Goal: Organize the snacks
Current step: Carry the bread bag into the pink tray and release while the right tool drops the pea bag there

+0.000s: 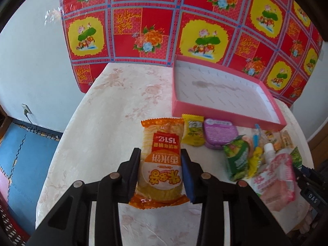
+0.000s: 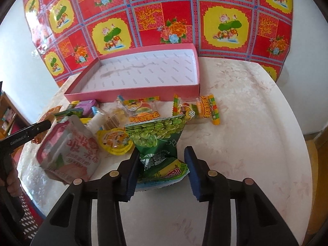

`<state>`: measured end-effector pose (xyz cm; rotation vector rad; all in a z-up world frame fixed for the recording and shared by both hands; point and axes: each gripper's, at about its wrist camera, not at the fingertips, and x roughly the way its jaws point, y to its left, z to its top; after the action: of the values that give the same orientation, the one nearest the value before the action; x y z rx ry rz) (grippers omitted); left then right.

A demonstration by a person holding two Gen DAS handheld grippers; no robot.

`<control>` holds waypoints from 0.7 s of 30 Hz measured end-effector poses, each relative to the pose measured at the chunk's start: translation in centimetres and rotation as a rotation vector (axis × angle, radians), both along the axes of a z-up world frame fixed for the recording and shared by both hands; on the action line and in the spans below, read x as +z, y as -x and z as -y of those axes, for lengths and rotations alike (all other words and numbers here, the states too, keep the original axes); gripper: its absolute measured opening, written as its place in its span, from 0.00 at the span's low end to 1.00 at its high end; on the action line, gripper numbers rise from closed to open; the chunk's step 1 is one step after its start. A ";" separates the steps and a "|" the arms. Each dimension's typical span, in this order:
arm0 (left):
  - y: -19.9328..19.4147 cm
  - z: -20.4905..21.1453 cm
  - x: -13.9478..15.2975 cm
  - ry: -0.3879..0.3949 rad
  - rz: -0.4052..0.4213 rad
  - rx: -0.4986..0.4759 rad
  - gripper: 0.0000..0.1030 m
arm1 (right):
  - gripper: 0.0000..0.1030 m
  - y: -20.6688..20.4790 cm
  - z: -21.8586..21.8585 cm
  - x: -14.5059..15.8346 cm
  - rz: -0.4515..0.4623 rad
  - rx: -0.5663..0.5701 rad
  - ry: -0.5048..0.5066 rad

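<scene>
My left gripper has both pads against the sides of an orange rice-cracker packet that lies on the white table. My right gripper is open around a green pea-snack bag; the left pad touches it, the right pad stands apart. A shallow pink box sits empty at the back, also in the right wrist view. A pile of snacks lies in front of it: a pink drink pouch, a yellow jelly cup, gummy packets.
A yellow packet, a purple tin and a green bag lie right of the cracker packet. A red floral cloth hangs behind the table. The table's left edge drops to a blue floor mat.
</scene>
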<state>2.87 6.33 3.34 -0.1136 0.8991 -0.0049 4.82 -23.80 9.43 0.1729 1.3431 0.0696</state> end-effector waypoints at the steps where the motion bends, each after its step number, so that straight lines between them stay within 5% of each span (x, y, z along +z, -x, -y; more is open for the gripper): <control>1: 0.1 0.1 0.2 0.004 0.004 -0.004 0.38 | 0.41 0.1 -0.1 0.3 0.006 0.001 -0.006; 21: 1.2 3.7 4.8 0.020 0.059 -0.085 0.38 | 0.39 -0.7 -0.7 3.5 0.049 0.016 -0.084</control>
<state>1.66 2.60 8.09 -0.0934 0.8445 -0.0958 5.49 -23.15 12.93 0.2301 1.2934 0.1429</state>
